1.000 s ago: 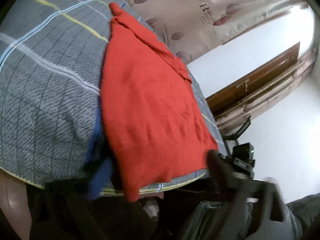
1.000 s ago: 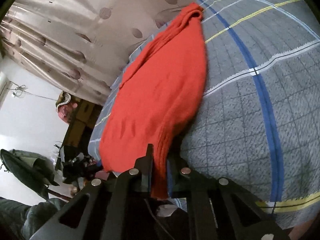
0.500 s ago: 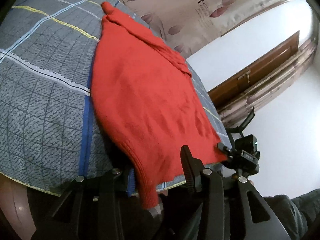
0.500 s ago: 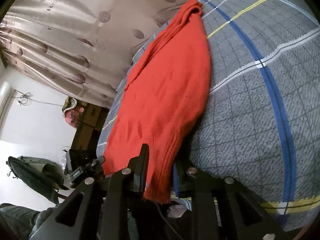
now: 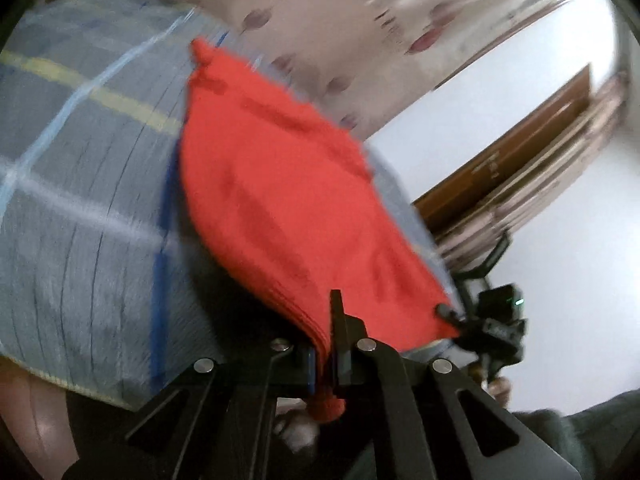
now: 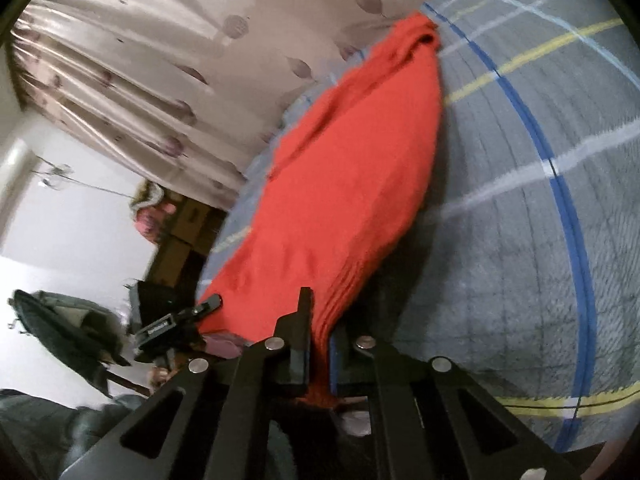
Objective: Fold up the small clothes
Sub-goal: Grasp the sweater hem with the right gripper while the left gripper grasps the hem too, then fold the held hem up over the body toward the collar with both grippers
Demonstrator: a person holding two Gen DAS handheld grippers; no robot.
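A red knit garment (image 5: pixel 288 200) lies lengthwise on a grey plaid bedspread (image 5: pixel 80 200), reaching toward the far edge of the bed. My left gripper (image 5: pixel 326 354) is shut on one near corner of its hem, which sticks out below the jaws. My right gripper (image 6: pixel 318 354) is shut on the other near hem corner of the red garment (image 6: pixel 352 184). The near edge is lifted off the bedspread (image 6: pixel 520 240). The right gripper also shows in the left wrist view (image 5: pixel 450 316), and the left gripper in the right wrist view (image 6: pixel 208 304).
A patterned beige curtain (image 6: pixel 140 60) hangs behind the bed. A wooden door (image 5: pixel 520 156) and white wall are at the right of the left wrist view. Boxes and a red-and-white object (image 6: pixel 150 212) stand at the left of the right wrist view, with a dark bag (image 6: pixel 60 332) below.
My left gripper has closed on the garment's hem corner. Both grippers have raised the near edge off the bed. The right gripper has stayed shut on its corner.
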